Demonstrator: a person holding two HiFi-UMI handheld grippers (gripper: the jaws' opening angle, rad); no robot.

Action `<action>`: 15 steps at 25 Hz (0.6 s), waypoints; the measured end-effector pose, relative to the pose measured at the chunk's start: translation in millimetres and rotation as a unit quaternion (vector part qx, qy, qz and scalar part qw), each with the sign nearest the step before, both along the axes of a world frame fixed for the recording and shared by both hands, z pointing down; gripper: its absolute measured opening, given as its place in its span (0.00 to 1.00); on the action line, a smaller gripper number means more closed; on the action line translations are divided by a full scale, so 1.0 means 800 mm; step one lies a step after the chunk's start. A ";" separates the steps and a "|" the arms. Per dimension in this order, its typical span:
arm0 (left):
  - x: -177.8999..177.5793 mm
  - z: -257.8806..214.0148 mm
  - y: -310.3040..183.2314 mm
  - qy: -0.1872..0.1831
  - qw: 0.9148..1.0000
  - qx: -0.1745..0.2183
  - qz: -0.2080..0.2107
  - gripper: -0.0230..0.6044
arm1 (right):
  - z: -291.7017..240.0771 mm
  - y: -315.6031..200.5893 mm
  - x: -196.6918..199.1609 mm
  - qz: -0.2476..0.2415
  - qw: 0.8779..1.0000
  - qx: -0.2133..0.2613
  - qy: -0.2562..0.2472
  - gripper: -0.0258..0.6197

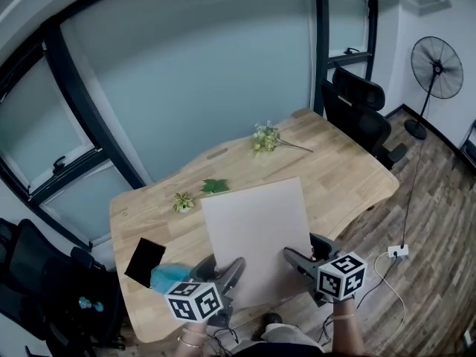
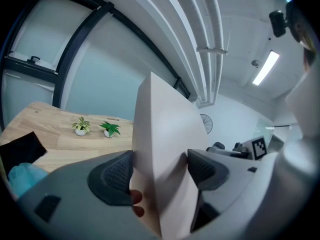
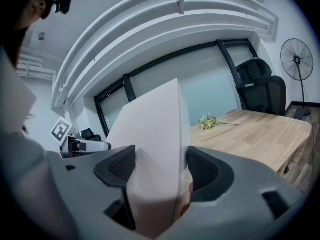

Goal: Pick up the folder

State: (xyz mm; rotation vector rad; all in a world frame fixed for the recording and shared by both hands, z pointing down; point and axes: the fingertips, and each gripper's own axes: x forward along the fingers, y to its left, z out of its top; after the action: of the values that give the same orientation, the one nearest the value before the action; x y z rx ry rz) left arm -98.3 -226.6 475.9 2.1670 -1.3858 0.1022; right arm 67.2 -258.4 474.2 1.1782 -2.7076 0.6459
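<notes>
A pale cream folder (image 1: 256, 233) is held up off the wooden table (image 1: 349, 177), tilted toward me. My left gripper (image 1: 227, 277) is shut on its near left corner, and my right gripper (image 1: 297, 262) is shut on its near right corner. In the left gripper view the folder (image 2: 165, 149) stands edge-on between the two dark pads (image 2: 114, 176), squeezed from both sides. In the right gripper view the folder (image 3: 152, 149) fills the gap between the pads (image 3: 202, 170) the same way.
On the table lie a black pad (image 1: 144, 260) and a teal cloth (image 1: 165, 277) at the near left, two small potted plants (image 1: 183, 201) farther back, and a flower sprig (image 1: 268, 138) at the far side. Black office chairs (image 1: 361, 114) and a floor fan (image 1: 435, 69) stand to the right.
</notes>
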 end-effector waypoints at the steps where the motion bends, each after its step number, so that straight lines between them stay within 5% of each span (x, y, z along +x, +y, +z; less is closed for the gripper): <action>1: -0.001 -0.002 0.003 -0.001 1.000 0.002 0.002 0.54 | -0.002 0.004 -0.001 0.001 1.000 0.002 0.001 0.55; 15: -0.012 -0.024 0.048 0.013 0.999 0.026 0.013 0.54 | -0.033 0.053 -0.011 0.013 0.999 0.037 0.016 0.55</action>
State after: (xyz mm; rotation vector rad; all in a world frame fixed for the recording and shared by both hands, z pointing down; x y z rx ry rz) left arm -107.9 -188.4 456.6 2.2212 -1.3612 0.0469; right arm 58.8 -215.7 447.6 1.2305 -2.7164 0.5289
